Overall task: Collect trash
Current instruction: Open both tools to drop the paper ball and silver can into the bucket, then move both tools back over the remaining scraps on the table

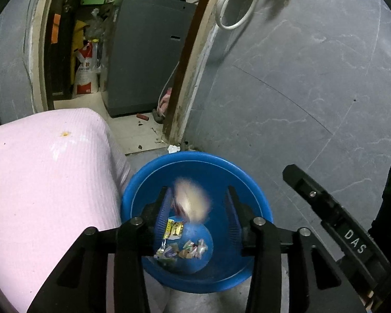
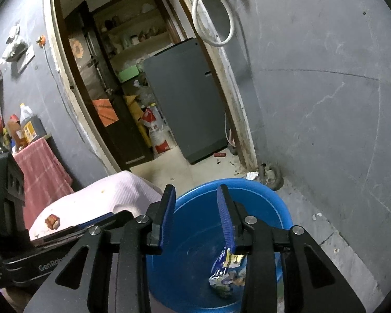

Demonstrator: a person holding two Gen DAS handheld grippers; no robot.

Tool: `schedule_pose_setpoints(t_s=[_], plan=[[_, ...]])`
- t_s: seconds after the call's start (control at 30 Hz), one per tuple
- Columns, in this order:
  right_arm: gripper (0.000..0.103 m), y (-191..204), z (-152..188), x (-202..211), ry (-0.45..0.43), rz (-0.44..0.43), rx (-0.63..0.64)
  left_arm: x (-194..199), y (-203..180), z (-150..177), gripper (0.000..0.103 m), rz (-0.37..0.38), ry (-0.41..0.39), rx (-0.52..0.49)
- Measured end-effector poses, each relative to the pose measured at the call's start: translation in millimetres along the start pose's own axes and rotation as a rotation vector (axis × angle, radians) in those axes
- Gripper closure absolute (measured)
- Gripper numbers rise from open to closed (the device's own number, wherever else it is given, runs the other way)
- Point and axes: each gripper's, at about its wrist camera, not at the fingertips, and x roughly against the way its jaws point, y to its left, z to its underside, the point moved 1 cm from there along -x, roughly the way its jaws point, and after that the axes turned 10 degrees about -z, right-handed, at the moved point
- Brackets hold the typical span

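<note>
A blue bucket point(image 1: 133, 190) stands on the floor under both grippers, with crumpled wrappers point(image 1: 182, 250) at its bottom. My left gripper point(image 1: 198, 208) hangs open over the bucket. A pale, motion-blurred piece of trash point(image 1: 193, 200) is in the gap near the left finger, and the pads do not press on it. My right gripper point(image 2: 196, 216) is open over the same bucket point(image 2: 281, 208) with nothing between its fingers. A blue and yellow wrapper point(image 2: 226, 271) sits inside, just below the right finger. The right gripper's black body point(image 1: 338, 221) shows at the right of the left wrist view.
A table under a pink cloth point(image 1: 39, 182) butts against the bucket's left side, with a food scrap point(image 2: 52, 221) on it. Beyond is a doorway with a grey appliance point(image 1: 143, 52) and a sack. A white paper scrap point(image 1: 173, 148) lies by the door frame. Grey wall fills the right.
</note>
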Motion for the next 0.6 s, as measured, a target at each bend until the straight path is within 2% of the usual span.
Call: schedule_pose_setpoints(t_s=[0.27,0.33,0.37,0.5,0.6], plan=[[0.061,6.8,-5.1,5.4,-0.051,0.004,0.023,18.1,10.8,-5.7,0.061,0.005,-0.043,0.042],[0.055,10.8,-6.5,6.8,-0.071,0.002,0.033,27.9,16.4,-8.1,0.048,-0.010,-0.078,0.056],[0.050,13.1,-7.7,7.5,-0.081,0.001,0.038,32.5,18.4,-9.3,0.046,-0.019,-0.097,0.063],[0.044,23.7,-11.9,10.4,-0.125,-0.020,0.050,55.7,35.7,-14.5,0.037,-0.069,-0.177,0.077],[0.026,34.2,-13.9,12.1,-0.161,-0.036,0.068,74.9,51.0,-16.9,0.026,-0.102,-0.231,0.091]])
